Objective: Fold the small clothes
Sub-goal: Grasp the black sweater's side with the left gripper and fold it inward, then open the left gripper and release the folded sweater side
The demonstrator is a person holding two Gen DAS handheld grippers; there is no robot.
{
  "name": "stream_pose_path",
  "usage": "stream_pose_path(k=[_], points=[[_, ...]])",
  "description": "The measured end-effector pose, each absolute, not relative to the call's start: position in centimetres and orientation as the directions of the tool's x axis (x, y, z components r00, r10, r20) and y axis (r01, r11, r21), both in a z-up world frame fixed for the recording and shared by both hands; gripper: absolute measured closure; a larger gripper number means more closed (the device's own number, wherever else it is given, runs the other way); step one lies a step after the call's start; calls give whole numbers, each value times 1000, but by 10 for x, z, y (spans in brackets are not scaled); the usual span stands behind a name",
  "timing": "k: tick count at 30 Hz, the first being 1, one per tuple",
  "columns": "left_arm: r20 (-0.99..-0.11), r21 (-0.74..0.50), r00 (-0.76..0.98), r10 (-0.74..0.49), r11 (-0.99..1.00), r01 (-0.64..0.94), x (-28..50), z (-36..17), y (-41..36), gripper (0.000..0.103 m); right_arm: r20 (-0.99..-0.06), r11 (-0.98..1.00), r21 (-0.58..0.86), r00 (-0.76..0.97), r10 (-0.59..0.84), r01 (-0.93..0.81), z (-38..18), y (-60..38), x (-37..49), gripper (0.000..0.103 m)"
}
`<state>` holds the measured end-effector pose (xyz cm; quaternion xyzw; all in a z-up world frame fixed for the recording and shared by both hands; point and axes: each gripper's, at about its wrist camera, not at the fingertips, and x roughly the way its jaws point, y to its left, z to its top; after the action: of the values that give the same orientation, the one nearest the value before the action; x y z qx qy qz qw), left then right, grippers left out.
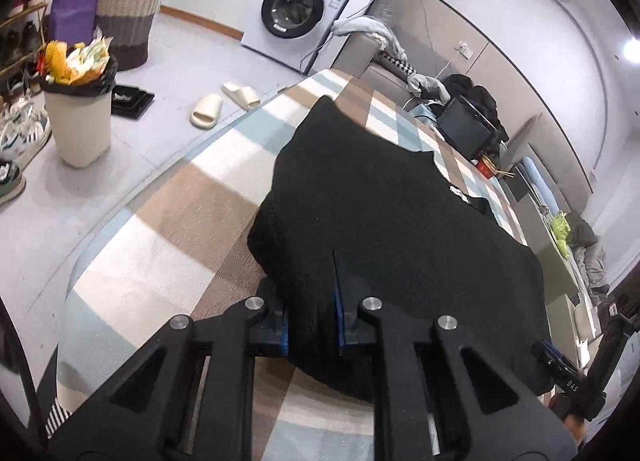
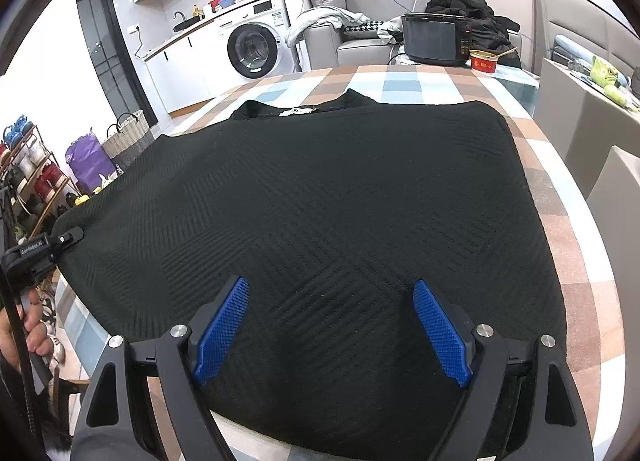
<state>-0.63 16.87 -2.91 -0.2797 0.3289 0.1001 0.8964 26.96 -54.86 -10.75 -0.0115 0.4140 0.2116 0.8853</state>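
A black knitted sweater lies spread on the checked tablecloth, its collar and white label at the far side. In the left wrist view my left gripper is shut on a bunched fold at the edge of the sweater, with the blue pads pressed into the cloth. The right wrist view shows that same left gripper at the sweater's left edge. My right gripper hangs open over the near hem, with only flat cloth below its pads.
A full waste bin, slippers, a woven basket and a washing machine stand on the floor to the left. At the table's far end are a black appliance and a red bowl. Chairs stand to the right.
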Motion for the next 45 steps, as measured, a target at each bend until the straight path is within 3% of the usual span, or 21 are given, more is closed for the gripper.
stream_pose_path(k=[8, 14, 17, 19, 20, 21, 23, 25, 35, 38, 42, 45], points=[[-534, -303, 845, -20, 938, -169, 17, 41, 113, 91, -715, 929, 155, 611, 341, -336, -93, -568, 271, 17], [-467, -212, 853, -232, 966, 147, 55, 92, 5, 91, -682, 951, 161, 667, 302, -266, -74, -599, 273, 17], [-507, -215, 770, -386, 922, 321, 67, 91, -54, 90, -670, 961, 158, 690, 272, -225, -65, -616, 273, 17], [-570, -257, 680, -462, 886, 386, 74, 77, -83, 77, -670, 968, 156, 698, 251, -199, -61, -627, 273, 17], [-605, -283, 615, -506, 858, 428, 78, 67, -94, 57, -673, 971, 151, 699, 240, -187, -60, -630, 273, 17], [-630, -307, 566, -531, 840, 447, 79, 56, -101, 45, -677, 974, 143, 700, 226, -176, -59, -634, 273, 17], [-641, -309, 562, -523, 846, 435, 76, 42, -100, 42, -682, 978, 127, 702, 206, -164, -58, -639, 272, 17], [-662, -297, 561, -496, 862, 412, 75, 30, -88, 31, -694, 977, 124, 689, 209, -171, -59, -642, 272, 17], [-702, -250, 630, -331, 944, 216, 84, -8, -1, 31, -722, 878, 325, 507, 471, -352, -72, -602, 285, 17], [-704, -258, 644, -300, 953, 161, 89, -11, 18, 31, -737, 851, 362, 441, 511, -381, -80, -586, 287, 26], [-707, -245, 653, -272, 960, 135, 97, -13, 28, 31, -761, 855, 316, 428, 487, -412, -85, -578, 275, 47], [-708, -257, 649, -278, 958, 130, 102, -15, 33, 31, -765, 845, 276, 428, 481, -457, -84, -575, 265, 49]])
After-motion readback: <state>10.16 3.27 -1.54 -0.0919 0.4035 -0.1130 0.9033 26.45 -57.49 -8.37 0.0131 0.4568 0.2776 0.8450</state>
